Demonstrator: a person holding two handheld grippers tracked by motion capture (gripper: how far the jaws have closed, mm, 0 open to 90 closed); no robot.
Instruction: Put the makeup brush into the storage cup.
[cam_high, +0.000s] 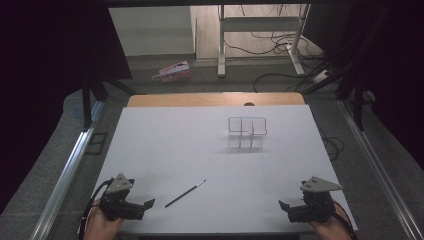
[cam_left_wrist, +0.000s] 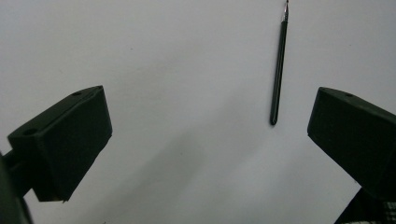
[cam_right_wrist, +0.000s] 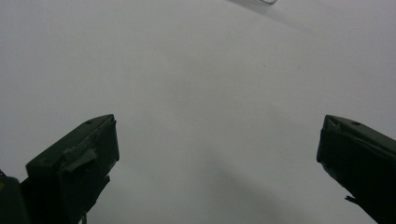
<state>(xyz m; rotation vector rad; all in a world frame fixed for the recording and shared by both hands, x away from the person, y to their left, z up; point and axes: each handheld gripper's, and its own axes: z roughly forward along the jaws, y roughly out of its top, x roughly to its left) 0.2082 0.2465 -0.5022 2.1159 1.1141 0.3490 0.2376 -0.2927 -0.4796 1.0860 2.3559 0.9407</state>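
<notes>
white table (cam_high: 165, 150) mostly bare, thin brush (cam_high: 185, 193) mid-front, both grippers (cam_high: 140, 206) (cam_high: 287, 207) spread apart at near corners

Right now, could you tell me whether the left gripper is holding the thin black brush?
No, the left gripper is open, and the thin black brush lies on the white table beyond its jaws.

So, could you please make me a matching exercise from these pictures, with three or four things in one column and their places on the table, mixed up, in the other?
Things:
1. thin black brush
2. clear divided organizer
3. left gripper
4. right gripper

Places:
A. far part of the white table, right of the middle
B. near right corner
C. near left corner
D. lying flat near the front, left of the middle

Pairs: 1-D, 2-A, 3-C, 4-B
</notes>
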